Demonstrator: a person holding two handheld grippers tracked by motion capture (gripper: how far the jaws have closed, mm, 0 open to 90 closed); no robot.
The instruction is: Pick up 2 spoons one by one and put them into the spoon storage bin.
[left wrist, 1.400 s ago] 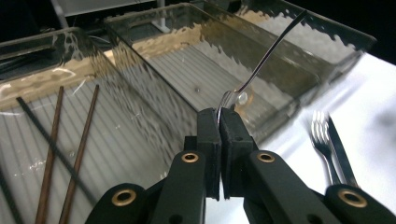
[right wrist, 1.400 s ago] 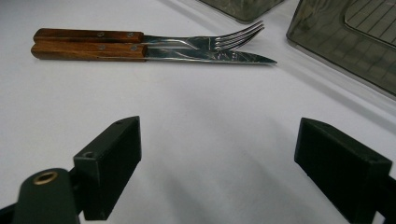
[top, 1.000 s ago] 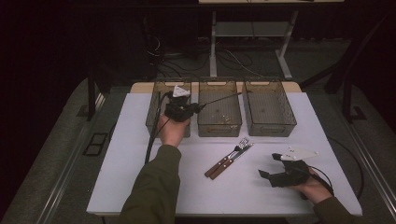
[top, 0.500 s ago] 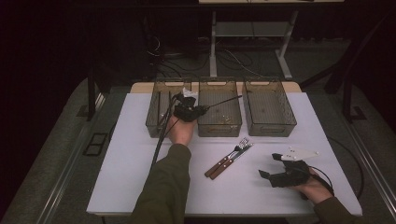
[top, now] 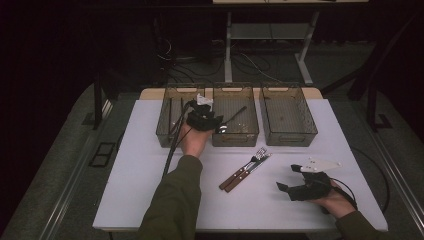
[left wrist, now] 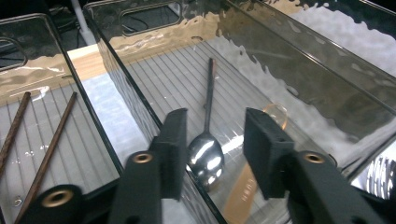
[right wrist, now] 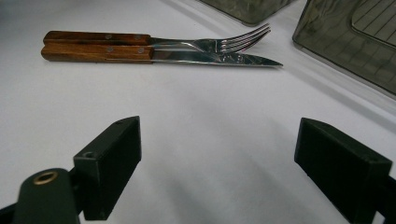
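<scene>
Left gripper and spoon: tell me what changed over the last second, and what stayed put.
The left gripper moved from over the left bin rightward to the middle bin's near end, carrying the spoon. Its jaws now stand apart around the bowl, and the spoon lies in the middle bin, so it appears let go. The right gripper, fork and knife stayed put.

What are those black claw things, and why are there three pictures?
A person holds a tool with two black jaws in each hand. One camera looks down from above; one more rides on each tool. The left gripper hangs open over the middle bin, where a spoon lies, leaning on the wall. Two chopsticks lie in the left bin. The right gripper rests open on the white table. A fork and knife with wooden handles lie side by side.
</scene>
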